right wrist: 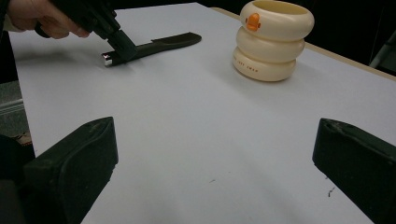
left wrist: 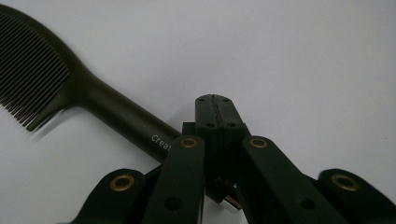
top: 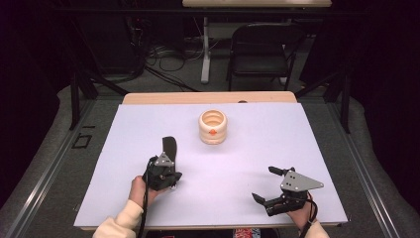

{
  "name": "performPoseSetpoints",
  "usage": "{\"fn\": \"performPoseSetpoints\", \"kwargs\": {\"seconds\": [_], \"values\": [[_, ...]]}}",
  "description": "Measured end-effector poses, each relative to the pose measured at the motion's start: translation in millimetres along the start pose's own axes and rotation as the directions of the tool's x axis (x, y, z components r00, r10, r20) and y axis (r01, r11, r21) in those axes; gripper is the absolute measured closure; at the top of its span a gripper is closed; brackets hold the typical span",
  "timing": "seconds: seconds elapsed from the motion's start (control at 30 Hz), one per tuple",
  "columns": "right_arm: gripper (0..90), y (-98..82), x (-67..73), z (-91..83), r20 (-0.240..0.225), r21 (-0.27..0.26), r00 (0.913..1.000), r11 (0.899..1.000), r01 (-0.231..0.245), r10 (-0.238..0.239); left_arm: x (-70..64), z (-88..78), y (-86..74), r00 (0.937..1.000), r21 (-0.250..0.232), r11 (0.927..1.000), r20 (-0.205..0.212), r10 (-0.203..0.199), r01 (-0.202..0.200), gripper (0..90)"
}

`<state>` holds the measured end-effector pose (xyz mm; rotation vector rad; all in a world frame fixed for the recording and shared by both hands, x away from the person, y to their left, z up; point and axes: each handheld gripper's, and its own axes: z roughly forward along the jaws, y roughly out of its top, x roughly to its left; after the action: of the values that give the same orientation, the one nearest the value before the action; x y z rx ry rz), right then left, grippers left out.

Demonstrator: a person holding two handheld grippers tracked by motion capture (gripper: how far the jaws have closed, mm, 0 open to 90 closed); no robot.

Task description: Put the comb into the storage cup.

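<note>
A dark comb (top: 169,146) lies on the white table, teeth pointing away from me; its handle (left wrist: 116,116) carries pale lettering and ends in a silvery cap. My left gripper (top: 168,161) is shut, jaws pressed together (left wrist: 215,100), with the tip over the handle near that cap (right wrist: 123,48). I cannot tell whether it touches the comb (right wrist: 161,43). A cream ringed cup (top: 213,127) with an orange duck bill stands upright at the table's far middle (right wrist: 275,42). My right gripper (top: 263,183) is open near the front right, its jaws wide apart (right wrist: 215,130) over bare table.
The white table sheet (top: 257,139) has a wooden edge at the back. Beyond it stand a folding chair (top: 260,49), a table leg and loose cables on the floor. A hand (right wrist: 42,18) holds the left gripper.
</note>
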<state>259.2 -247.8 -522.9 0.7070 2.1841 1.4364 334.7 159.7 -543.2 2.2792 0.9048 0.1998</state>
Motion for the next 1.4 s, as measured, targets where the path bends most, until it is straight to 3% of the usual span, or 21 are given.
{"fn": "performPoseSetpoints", "kwargs": {"seconds": [0.3,0.9,1.4], "values": [[0.0,-0.1,-0.3,0.5,0.004,0.004,1.0,1.0,-0.003,0.003,7.9,-3.4,-2.9,0.9992,0.053,0.9983,-0.033,-0.022,0.024,90.0],[0.0,-0.5,-0.8,-0.2,0.008,0.007,0.9999,1.0,-0.013,0.013,18.8,-7.3,-5.4,0.9964,0.078,0.9964,-0.08,-0.027,0.034,90.0],[0.0,-0.4,-0.7,0.3,0.006,0.007,0.9999,1.0,-0.014,0.014,28.0,-11.8,-7.3,0.9926,0.071,0.9962,-0.114,-0.044,0.052,90.0]]}}
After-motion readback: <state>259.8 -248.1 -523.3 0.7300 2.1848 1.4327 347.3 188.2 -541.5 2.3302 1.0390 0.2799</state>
